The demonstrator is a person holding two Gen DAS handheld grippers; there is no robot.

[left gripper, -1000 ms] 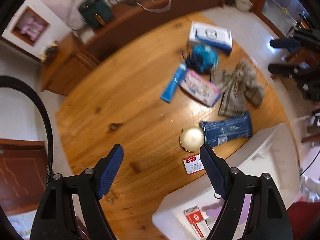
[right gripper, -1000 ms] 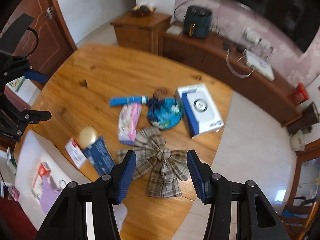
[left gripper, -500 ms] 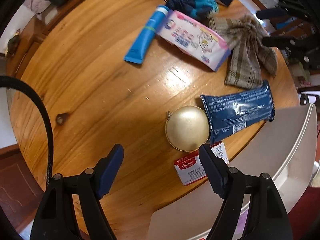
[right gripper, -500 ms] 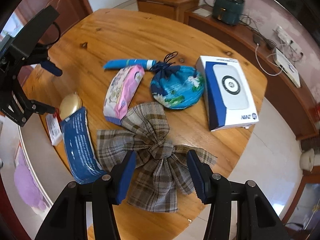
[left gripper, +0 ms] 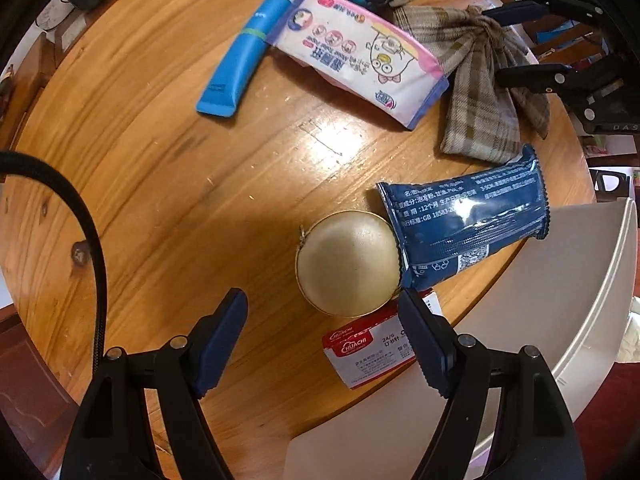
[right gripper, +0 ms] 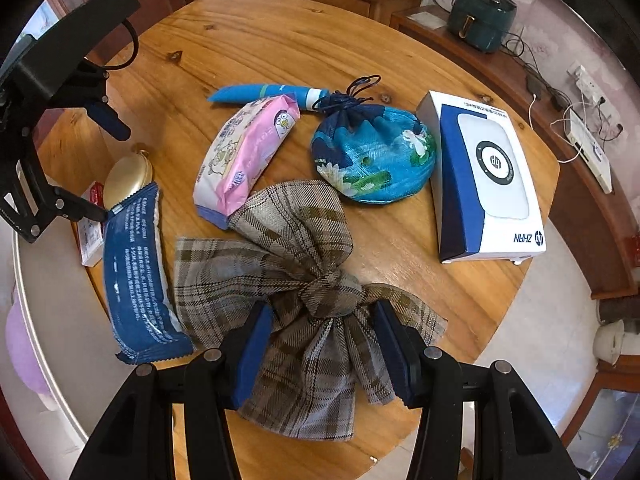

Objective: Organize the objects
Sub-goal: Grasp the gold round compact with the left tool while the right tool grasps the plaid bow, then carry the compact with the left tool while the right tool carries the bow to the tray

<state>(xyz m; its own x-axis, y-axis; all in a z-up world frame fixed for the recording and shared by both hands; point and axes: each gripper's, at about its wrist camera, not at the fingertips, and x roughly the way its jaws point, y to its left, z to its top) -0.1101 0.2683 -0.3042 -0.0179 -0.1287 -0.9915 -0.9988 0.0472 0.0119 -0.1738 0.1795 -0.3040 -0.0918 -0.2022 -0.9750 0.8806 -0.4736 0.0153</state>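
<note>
- The left gripper (left gripper: 322,312) hangs pointing down over the near edge of the round wooden table (left gripper: 152,184), its fingers spread wide with nothing between the pads
- Just ahead of its fingertips sits a round gold case (left gripper: 347,263); the case rests partly on a small red-and-white box (left gripper: 370,350), which lies at the table's edge
- The right-hand finger of that gripper stands over the box, though I cannot tell whether it touches it
- A dark blue foil packet (left gripper: 466,226) leans against the gold case on its far side, one end reaching past the table rim toward a white bin (left gripper: 580,280)
- The right gripper (right gripper: 323,322) is down over the plaid cloth bow (right gripper: 304,276), fingers parted to either side of the knot; the pads look just beside the fabric rather than squeezing it
- Beyond the bow lie a pink wipes pack (right gripper: 246,152) and, touching its far end, a blue tube (right gripper: 264,92)
- A blue floral drawstring pouch (right gripper: 374,156) sits beside the wipes, its cord end against the tube's cap
- A blue-and-white carton (right gripper: 486,176) lies next to the pouch, near the table's right edge
- Behind the table a green appliance (right gripper: 480,16) stands on a wooden sideboard
</note>
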